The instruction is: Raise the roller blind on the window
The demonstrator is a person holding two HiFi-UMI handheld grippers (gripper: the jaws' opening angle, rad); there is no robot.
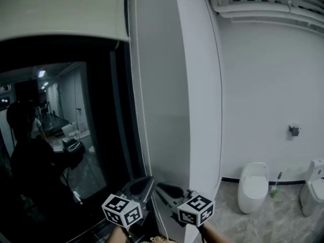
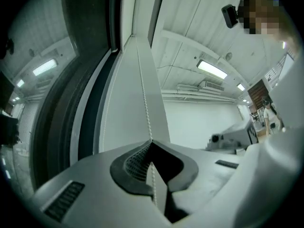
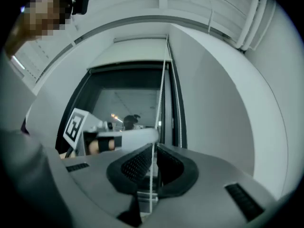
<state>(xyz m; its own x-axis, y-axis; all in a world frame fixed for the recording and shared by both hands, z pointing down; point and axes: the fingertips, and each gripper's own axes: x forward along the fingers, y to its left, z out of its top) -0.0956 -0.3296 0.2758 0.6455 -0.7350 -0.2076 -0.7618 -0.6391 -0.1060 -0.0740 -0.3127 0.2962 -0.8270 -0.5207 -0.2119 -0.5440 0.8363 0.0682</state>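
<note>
**White bead chain (image 2: pixel 143 82) gripped low, blind (image 1: pixel 61 9) already rolled high**

Pale, matt fabric is all that shows of the blind. It hangs well above and to the left of both tools, its bottom edge near the top of the dark glass (image 1: pixel 61 135).

The left gripper (image 2: pixel 151 143) has its black ribbed pads (image 2: pixel 135 160) pressed together at the tips. The chain enters right at that meeting point and runs on down between them, so it looks clamped.

The chain climbs straight from the jaws along the window frame (image 1: pixel 121 110). It is a thin string of small hard beads. I'd judge it light, limp sideways and taut only under a pull. It is also slippery enough to slide through a loose grip, and the beads give the ribbing something to catch on. It is best taken square across the pads, on the one strand that lifts the blind. A steady pull should serve better than a jerk, which might snap a link.

Just to the right, the right gripper (image 3: pixel 153 151) sits close beside the first. Its pads are parallel with only a slit between them, and the chain threads that slit. It looks guided rather than pinched, though I can't be sure.

Right of both tools stands a smooth white wall (image 1: pixel 263 85).
</note>
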